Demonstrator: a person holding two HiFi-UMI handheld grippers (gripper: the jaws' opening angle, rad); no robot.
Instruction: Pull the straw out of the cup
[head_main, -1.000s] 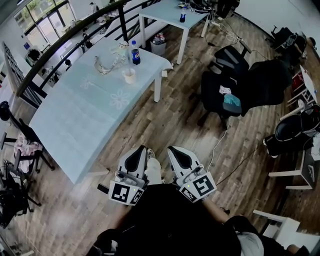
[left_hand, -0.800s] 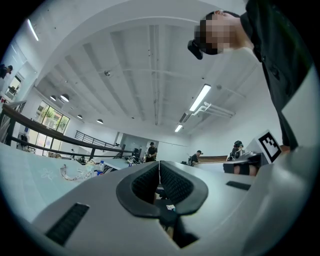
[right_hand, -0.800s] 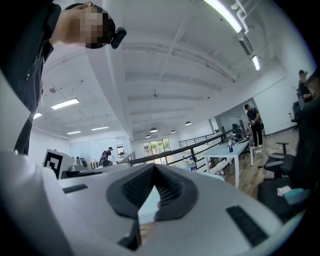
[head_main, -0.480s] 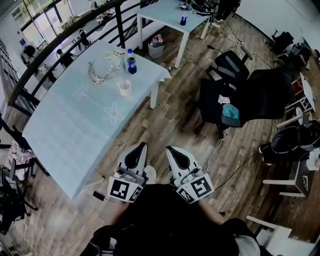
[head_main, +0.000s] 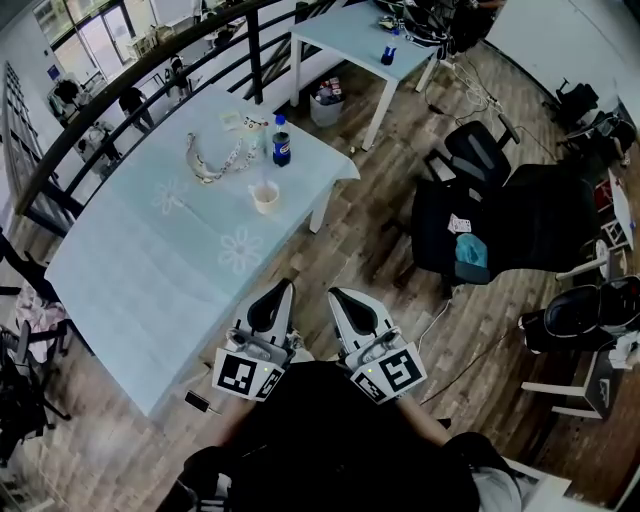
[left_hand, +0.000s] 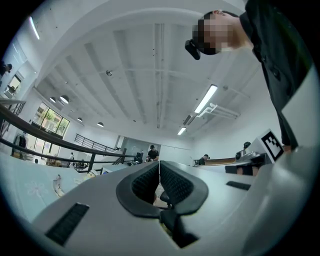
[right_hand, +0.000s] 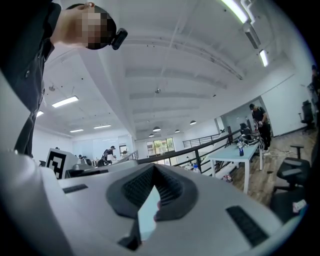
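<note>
A pale cup (head_main: 264, 196) stands on the long table with a light blue cloth (head_main: 150, 270), near its far right end; a straw in it is too small to make out. My left gripper (head_main: 272, 300) and right gripper (head_main: 350, 303) are held side by side close to the person's body, over the wooden floor, well short of the cup. Both are shut with nothing between the jaws. In the left gripper view the left gripper (left_hand: 159, 166) has its tips touching. In the right gripper view the right gripper (right_hand: 154, 169) is closed the same way.
A cola bottle (head_main: 282, 142) and a clear curved plastic piece (head_main: 212, 160) lie beyond the cup. Black office chairs (head_main: 480, 215) stand at the right. A second white table (head_main: 355, 30) and a dark railing (head_main: 150, 55) are farther back. A small dark object (head_main: 196, 402) lies on the floor.
Both grippers have travelled forward together with the person. The table and cup sit lower and nearer in the head view than before. Jaws stay shut.
</note>
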